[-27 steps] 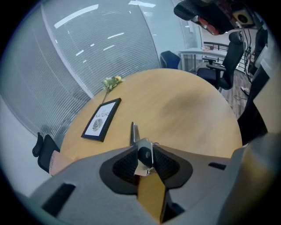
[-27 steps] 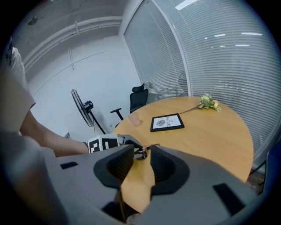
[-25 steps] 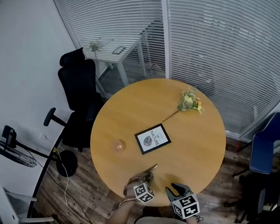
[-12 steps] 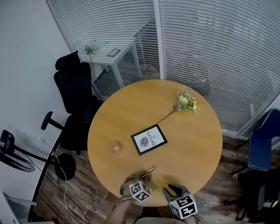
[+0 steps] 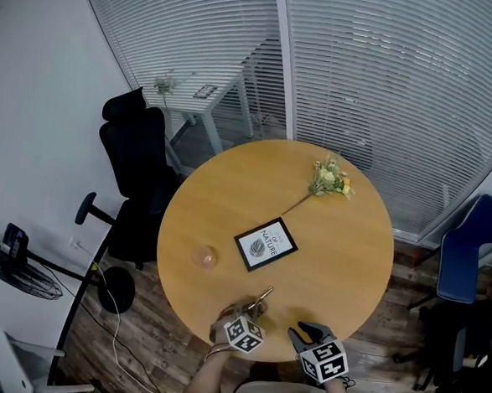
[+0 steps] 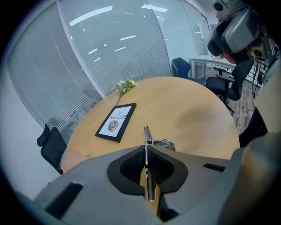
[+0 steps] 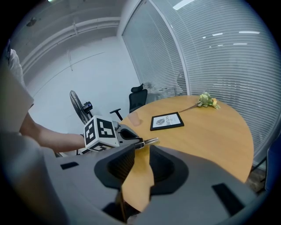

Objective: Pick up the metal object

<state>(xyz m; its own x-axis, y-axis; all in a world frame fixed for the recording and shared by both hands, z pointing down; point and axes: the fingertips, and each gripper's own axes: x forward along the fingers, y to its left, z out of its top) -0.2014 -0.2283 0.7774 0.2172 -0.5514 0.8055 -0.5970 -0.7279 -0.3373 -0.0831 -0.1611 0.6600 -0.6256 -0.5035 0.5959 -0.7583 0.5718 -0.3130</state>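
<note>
The metal object (image 6: pixel 146 145) is a thin shiny strip held edge-on between the pads of my left gripper (image 6: pixel 146 151), which is shut on it. Its tip (image 5: pixel 261 298) pokes out over the front part of the round wooden table (image 5: pixel 342 265). From the right gripper view the same strip (image 7: pixel 149 141) sticks out of the left gripper beside its marker cube (image 7: pixel 100 132). My left gripper (image 5: pixel 250 313) is at the table's near edge. My right gripper (image 5: pixel 308 330) hovers just to its right, open, with only tabletop showing between its jaws (image 7: pixel 138 165).
A black-framed picture (image 5: pixel 266 244) lies mid-table, a small pinkish glass (image 5: pixel 205 256) left of it, and a flower sprig (image 5: pixel 333 178) at the far side. A black office chair (image 5: pixel 139 159) and a fan (image 5: pixel 15 259) stand left, and a blue chair (image 5: pixel 464 257) stands right.
The left gripper's jaws have closed onto the metal strip at the table's near edge. The right gripper has stayed beside it.
</note>
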